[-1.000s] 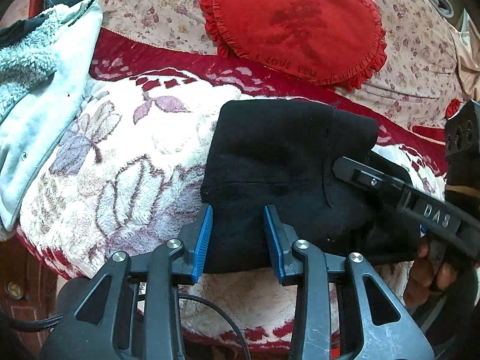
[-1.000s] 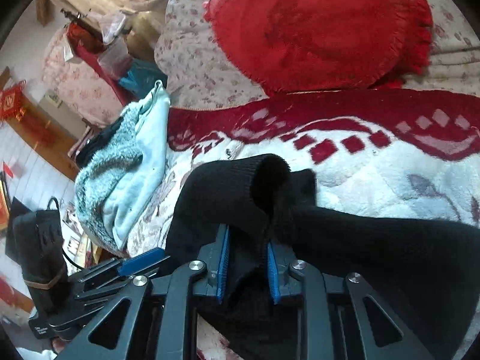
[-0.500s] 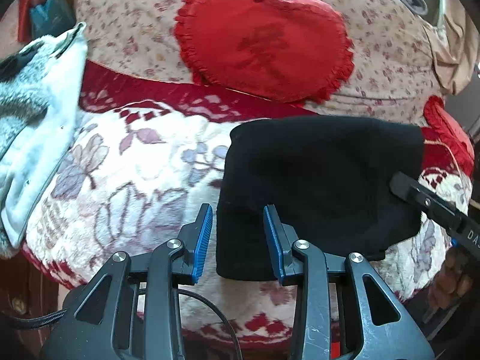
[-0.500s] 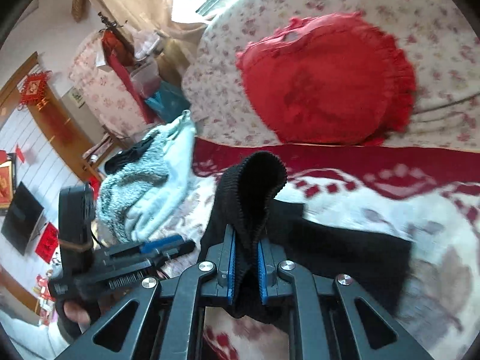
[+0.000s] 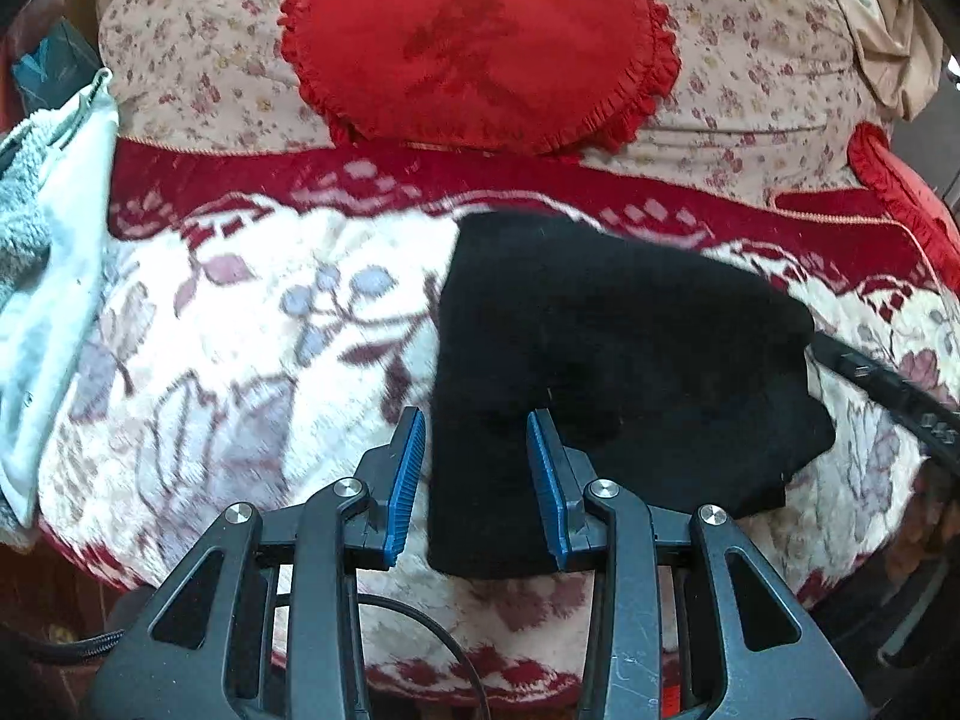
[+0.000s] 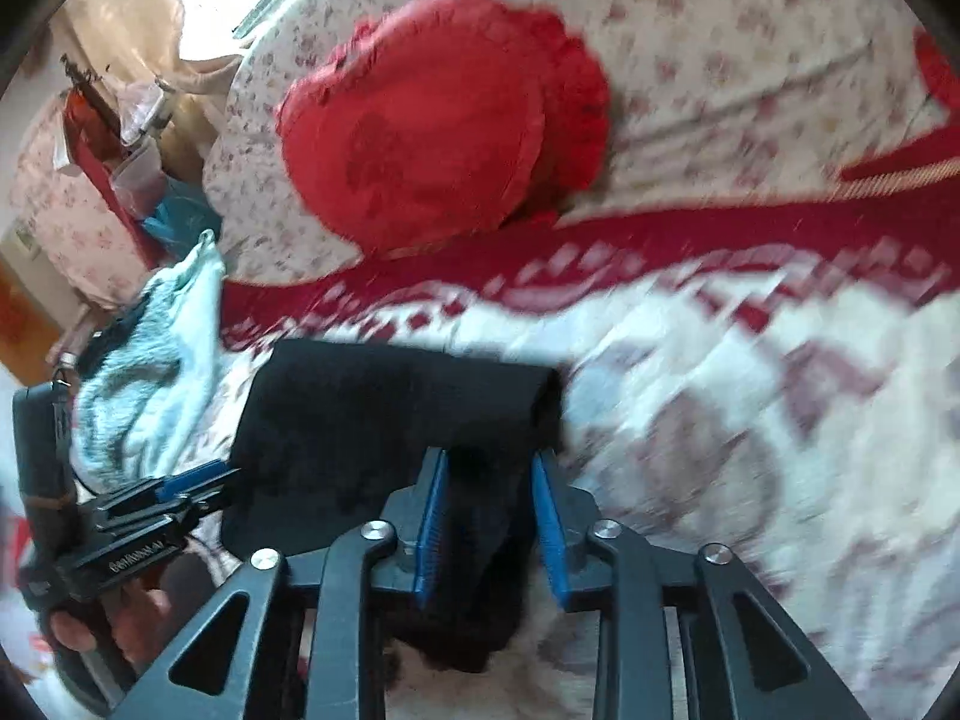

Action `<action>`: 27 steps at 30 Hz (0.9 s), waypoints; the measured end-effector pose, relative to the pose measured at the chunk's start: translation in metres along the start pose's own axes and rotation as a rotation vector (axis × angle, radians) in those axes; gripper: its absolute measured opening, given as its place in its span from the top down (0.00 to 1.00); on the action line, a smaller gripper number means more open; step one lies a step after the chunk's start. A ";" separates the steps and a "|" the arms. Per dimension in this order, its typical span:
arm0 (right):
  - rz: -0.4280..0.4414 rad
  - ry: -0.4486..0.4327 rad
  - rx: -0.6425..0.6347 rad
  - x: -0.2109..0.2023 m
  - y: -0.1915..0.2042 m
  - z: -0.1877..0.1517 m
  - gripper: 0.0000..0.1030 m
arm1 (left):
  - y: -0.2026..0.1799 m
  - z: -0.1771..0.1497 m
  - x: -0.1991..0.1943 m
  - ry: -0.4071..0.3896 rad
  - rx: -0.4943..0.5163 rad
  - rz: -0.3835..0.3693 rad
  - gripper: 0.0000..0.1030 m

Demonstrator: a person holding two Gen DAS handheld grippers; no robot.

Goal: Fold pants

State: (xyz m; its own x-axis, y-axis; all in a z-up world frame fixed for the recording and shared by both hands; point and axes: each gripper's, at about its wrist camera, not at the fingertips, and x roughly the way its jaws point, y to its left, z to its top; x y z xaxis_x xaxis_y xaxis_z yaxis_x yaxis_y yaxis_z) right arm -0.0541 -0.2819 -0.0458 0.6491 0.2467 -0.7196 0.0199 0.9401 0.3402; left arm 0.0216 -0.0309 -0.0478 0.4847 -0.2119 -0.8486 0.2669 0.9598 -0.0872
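The pants (image 5: pixel 606 372) lie folded into a compact black block on the blanket (image 5: pixel 240 360), in front of the red heart cushion (image 5: pixel 480 42). The left gripper (image 5: pixel 477 474) stands with jaws apart over the near left corner of the pants, gripping nothing. The right gripper (image 6: pixel 489 528) also has its jaws apart; a fold of the pants sits loosely between them. A pale blue towel (image 5: pixel 54 276) lies to the left of the pants.
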 end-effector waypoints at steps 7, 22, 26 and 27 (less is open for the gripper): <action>0.073 -0.041 -0.121 -0.007 0.035 0.017 0.74 | -0.010 0.023 0.011 -0.026 -0.004 0.039 0.68; -0.030 0.079 -0.147 0.071 0.034 0.027 0.73 | -0.013 0.030 0.039 0.005 -0.016 0.075 0.60; -0.033 0.056 -0.183 0.045 0.048 0.020 0.73 | -0.013 0.026 0.032 0.003 -0.025 0.077 0.60; -0.029 0.057 -0.195 0.040 0.051 0.017 0.73 | -0.013 0.025 0.030 0.004 -0.026 0.077 0.60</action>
State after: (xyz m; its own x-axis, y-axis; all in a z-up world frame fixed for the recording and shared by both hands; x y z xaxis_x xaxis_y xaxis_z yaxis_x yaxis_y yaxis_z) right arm -0.0146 -0.2276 -0.0470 0.6060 0.2264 -0.7626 -0.1130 0.9734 0.1992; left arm 0.0534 -0.0543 -0.0595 0.5001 -0.1367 -0.8551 0.2075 0.9776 -0.0350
